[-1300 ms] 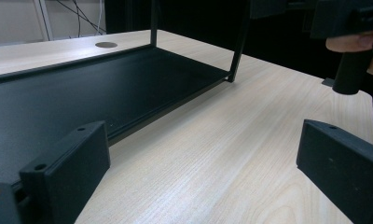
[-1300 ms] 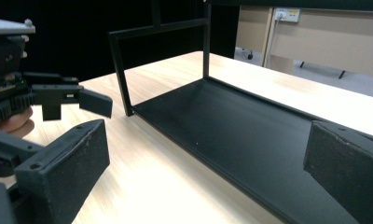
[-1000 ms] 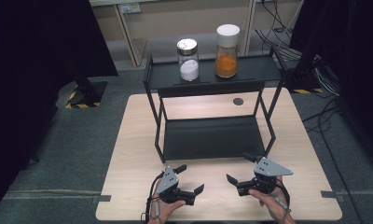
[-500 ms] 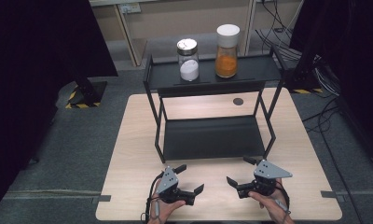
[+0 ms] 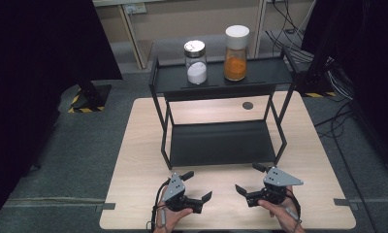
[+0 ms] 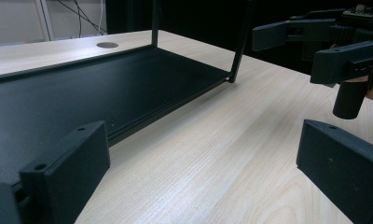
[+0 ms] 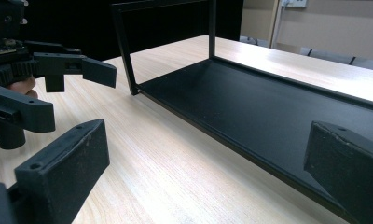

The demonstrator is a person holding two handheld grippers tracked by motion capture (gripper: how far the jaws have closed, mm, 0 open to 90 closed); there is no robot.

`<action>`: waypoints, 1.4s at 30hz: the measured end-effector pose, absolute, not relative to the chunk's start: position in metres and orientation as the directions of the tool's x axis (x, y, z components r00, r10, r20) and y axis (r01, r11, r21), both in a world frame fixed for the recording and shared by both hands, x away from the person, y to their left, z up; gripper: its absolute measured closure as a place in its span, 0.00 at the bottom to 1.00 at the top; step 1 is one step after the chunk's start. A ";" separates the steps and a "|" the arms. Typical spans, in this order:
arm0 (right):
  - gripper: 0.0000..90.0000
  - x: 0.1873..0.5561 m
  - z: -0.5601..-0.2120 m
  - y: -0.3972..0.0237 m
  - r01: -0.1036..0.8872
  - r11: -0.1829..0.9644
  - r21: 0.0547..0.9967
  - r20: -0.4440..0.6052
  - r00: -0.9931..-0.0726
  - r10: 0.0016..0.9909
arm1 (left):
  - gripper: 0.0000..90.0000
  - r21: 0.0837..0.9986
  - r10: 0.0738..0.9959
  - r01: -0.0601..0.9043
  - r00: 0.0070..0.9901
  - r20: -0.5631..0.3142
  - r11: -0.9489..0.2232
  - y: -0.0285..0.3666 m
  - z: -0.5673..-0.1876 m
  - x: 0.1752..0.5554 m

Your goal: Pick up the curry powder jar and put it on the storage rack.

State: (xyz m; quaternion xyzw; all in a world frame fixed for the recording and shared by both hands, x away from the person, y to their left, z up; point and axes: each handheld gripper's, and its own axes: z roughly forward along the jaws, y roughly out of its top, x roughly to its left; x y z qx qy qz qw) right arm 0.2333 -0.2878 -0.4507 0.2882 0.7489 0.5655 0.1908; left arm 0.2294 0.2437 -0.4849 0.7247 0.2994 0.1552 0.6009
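My left gripper (image 5: 197, 184) is held open and empty low over the table's near edge, left of centre. To its right my right gripper (image 5: 248, 177) is also open and empty, and the two face each other. A black two-tier rack (image 5: 221, 77) stands in the middle of the table. On its top shelf are a jar of white powder (image 5: 196, 62) and a taller jar of orange powder (image 5: 236, 53). The bottom shelf (image 6: 82, 88) is bare. In the left gripper view the right gripper (image 6: 292, 51) hangs at the upper right. In the right gripper view the left gripper (image 7: 72, 93) is at the upper left.
The light wooden table (image 5: 134, 145) has a dark round hole (image 5: 248, 105) behind the rack. Bare wood lies between the rack's front edge (image 7: 250, 140) and the grippers. Cables (image 5: 337, 73) trail on the grey floor at the back right.
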 end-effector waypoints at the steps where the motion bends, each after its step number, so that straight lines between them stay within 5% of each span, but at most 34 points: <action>1: 0.00 0.233 -0.451 -0.288 0.217 0.195 0.957 0.041 -0.761 0.648 | 0.02 0.964 0.621 0.248 0.772 -0.135 -0.099 0.244 -0.485 0.229; 42: 0.00 0.234 -0.453 -0.290 0.222 0.182 0.958 0.052 -0.759 0.649 | 0.02 0.964 0.622 0.248 0.770 -0.137 -0.095 0.244 -0.485 0.229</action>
